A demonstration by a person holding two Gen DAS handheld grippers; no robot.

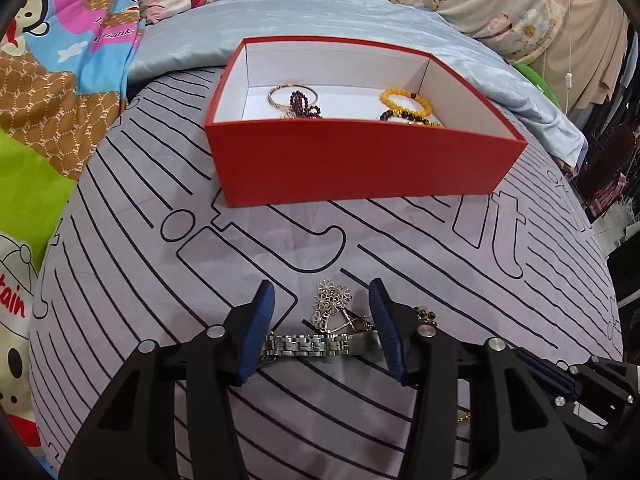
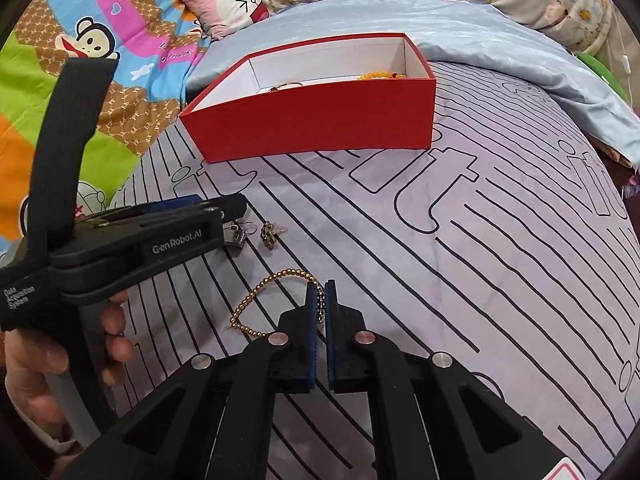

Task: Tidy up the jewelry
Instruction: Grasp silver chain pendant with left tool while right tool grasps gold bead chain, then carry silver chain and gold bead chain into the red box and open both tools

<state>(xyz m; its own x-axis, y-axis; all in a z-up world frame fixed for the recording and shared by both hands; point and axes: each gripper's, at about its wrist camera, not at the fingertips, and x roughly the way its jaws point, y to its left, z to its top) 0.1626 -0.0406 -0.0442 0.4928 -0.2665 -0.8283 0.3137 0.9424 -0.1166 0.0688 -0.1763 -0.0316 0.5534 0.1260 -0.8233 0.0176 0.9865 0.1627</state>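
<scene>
A red box (image 1: 360,160) with a white inside stands on the striped bedsheet; it also shows in the right wrist view (image 2: 316,120). In it lie a thin bangle (image 1: 280,94), dark bead strands (image 1: 304,106) and a yellow bead bracelet (image 1: 406,102). My left gripper (image 1: 322,300) is open, its blue pads astride a silver watch band (image 1: 316,345) and a silver flower piece (image 1: 332,300). My right gripper (image 2: 320,292) is shut on a gold bead bracelet (image 2: 272,280) that lies on the sheet. A small dark flower earring (image 2: 269,234) lies beside the left gripper's body (image 2: 160,236).
The lilac sheet with black lines (image 2: 480,260) covers a rounded mound. A pale blue cloth (image 1: 320,20) lies behind the box. Colourful cartoon bedding (image 1: 52,60) and a pink pillow (image 2: 228,4) lie at the left and back. A person's hand (image 2: 48,360) holds the left gripper.
</scene>
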